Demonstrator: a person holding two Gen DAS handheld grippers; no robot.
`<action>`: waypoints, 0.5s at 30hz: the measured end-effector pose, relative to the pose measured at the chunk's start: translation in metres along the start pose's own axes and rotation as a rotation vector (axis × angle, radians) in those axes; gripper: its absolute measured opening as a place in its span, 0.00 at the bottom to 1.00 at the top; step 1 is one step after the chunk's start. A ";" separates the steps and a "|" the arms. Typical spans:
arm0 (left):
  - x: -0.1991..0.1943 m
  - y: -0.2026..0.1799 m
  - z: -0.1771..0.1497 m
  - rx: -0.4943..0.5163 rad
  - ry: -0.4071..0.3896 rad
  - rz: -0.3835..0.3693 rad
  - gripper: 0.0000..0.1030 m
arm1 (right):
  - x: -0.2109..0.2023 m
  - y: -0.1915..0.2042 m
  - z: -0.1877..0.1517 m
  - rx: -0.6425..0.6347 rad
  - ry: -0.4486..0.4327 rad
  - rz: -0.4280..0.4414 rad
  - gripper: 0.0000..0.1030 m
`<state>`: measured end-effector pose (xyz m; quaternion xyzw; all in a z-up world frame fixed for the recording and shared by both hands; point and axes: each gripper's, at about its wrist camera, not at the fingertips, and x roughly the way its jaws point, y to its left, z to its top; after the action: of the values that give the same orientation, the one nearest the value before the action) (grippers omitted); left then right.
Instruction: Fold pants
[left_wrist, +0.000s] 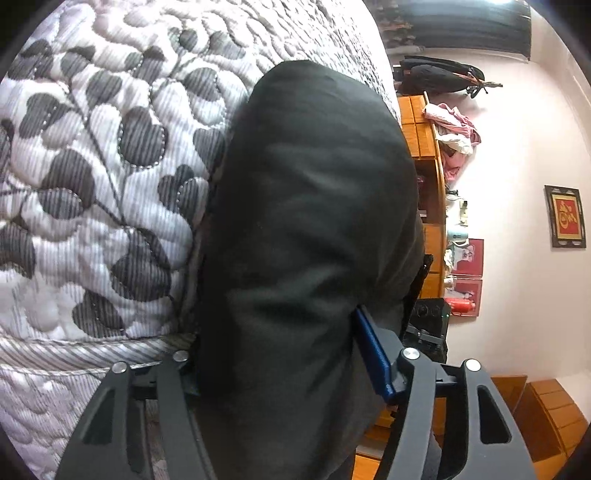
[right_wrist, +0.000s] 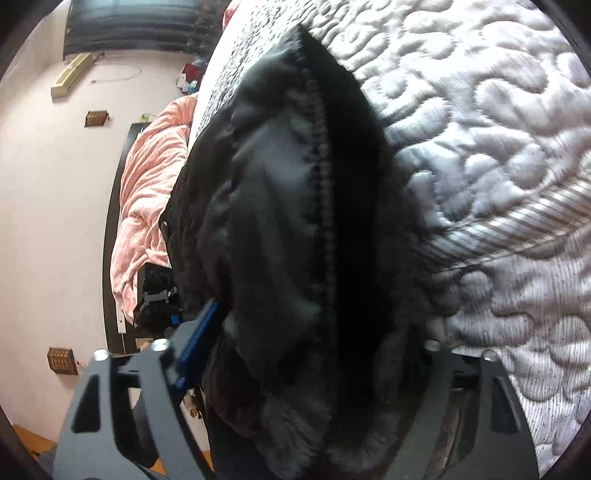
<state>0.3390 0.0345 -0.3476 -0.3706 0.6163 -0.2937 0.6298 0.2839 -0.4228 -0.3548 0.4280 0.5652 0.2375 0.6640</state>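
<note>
Left gripper: a thick bundle of the black pants fills the gap between its jaws. One blue pad lies against the cloth's right side; the other is hidden behind the fabric. Whether the pads actually press the cloth cannot be told.

Right gripper: the pants likewise fill its gap, showing a stitched seam running away from the camera. A blue pad sits against the cloth's left edge; the opposite finger is buried in dark fabric. Grip cannot be confirmed.

The pants extend from both grippers out over the quilt, which carries a grey leaf print in the left view and plain white quilting in the right view.

Beyond the bed: a wooden shelf unit, a framed picture, a pink blanket.
</note>
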 end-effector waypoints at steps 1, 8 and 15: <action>0.001 -0.004 -0.002 0.001 -0.005 0.006 0.60 | -0.001 -0.001 -0.002 -0.005 -0.004 -0.003 0.65; 0.004 -0.029 -0.008 0.013 -0.044 0.047 0.51 | 0.000 0.018 -0.007 -0.043 -0.025 -0.024 0.46; -0.002 -0.048 -0.011 0.036 -0.069 0.061 0.44 | -0.008 0.033 -0.008 -0.067 -0.036 -0.021 0.41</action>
<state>0.3322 0.0085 -0.3065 -0.3499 0.5999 -0.2724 0.6660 0.2792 -0.4100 -0.3230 0.4039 0.5494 0.2416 0.6904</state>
